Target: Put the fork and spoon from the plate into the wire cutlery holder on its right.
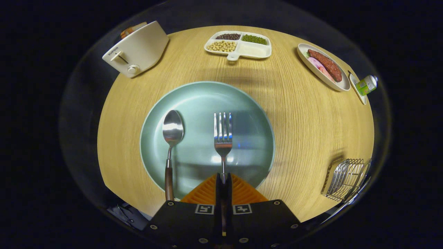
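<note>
My tongs (223, 180) are closed on the fork (223, 136) handle over the plate (193, 97). The spoon (172, 138) lies just to the left, apart from the fork, so I see a gap between them. From the plate across to the wire holder (346, 178) on the right, the table (304, 124) lies bare. The toaster (136, 52), divided tray (238, 45) and sausage dish (323, 67) stand along the far edge, well apart from that stretch.

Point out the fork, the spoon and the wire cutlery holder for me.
fork (223, 138), gripper view, neck below the tines; handle clamped between the gripper (223, 180) fingers.
spoon (172, 128), gripper view, bowl.
wire cutlery holder (347, 178), gripper view, wire side.
</note>
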The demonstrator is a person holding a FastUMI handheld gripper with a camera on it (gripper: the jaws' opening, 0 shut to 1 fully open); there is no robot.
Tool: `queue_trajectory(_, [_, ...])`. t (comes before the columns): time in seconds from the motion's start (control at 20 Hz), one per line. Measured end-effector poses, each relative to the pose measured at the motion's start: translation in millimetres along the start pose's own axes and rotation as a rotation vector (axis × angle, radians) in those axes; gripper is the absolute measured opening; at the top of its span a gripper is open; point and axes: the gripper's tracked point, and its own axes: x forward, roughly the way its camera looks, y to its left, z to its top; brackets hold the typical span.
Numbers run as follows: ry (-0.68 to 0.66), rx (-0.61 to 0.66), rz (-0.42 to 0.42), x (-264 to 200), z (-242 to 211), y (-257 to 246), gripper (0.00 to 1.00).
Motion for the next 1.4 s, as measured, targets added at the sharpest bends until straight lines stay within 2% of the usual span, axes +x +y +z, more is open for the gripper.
queue_trajectory(0.3, [-0.097,0.009,0.042,-44.8,12.9,-11.6,0.05])
queue_trajectory(0.55, [-0.178,0.020,0.088,-93.2,6.9,-34.8,0.05])
queue_trajectory(0.9, [-0.247,0.074,-0.006,-146.0,-15.4,-131.9,0.05])
queue_trajectory(1.15, [-0.229,0.124,-0.074,-156.6,-46.4,-197.6,0.05])
queue_trajectory(1.4, [-0.182,0.132,-0.108,-150.7,-69.5,-234.9,0.05])
